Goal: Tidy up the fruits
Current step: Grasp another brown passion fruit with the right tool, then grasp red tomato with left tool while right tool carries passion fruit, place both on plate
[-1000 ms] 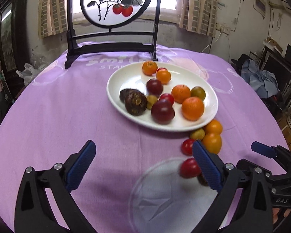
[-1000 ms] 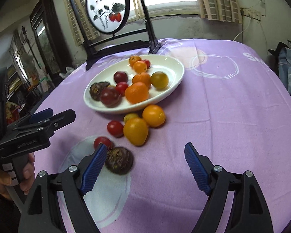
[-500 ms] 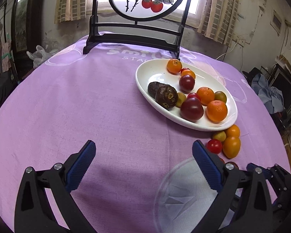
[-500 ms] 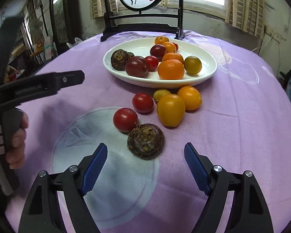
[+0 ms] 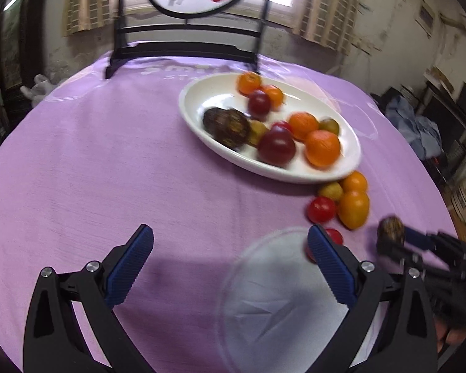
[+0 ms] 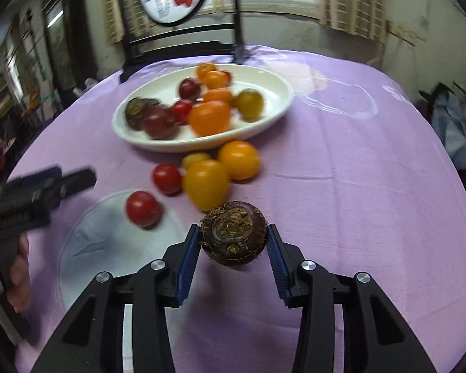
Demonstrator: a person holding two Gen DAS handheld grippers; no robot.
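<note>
A dark brown, rough round fruit (image 6: pixel 233 237) sits between the blue pads of my right gripper (image 6: pixel 233 248). Its jaws are closing, both pads touch the fruit, and it hangs just above the purple cloth. The left wrist view shows the same fruit (image 5: pixel 390 233) at the right gripper (image 5: pixel 399 242). My left gripper (image 5: pixel 230 248) stands open over bare cloth with nothing between its fingers. A white oval plate (image 6: pixel 282 99) holds several red, orange and dark fruits. Two red tomatoes (image 6: pixel 142 208) (image 6: pixel 167 177) and three orange-yellow fruits (image 6: pixel 205 183) lie loose before the plate.
A black stand with a round painted screen (image 5: pixel 186 52) rises at the table's far edge behind the plate (image 5: pixel 202 93). A pale round patch (image 5: pixel 279 295) marks the cloth near me. Clutter and blue cloth (image 5: pixel 419 130) lie beyond the table's right edge.
My right gripper has closed around the brown fruit, which now hangs off the cloth. The left gripper has stayed open and has swung slightly over the cloth.
</note>
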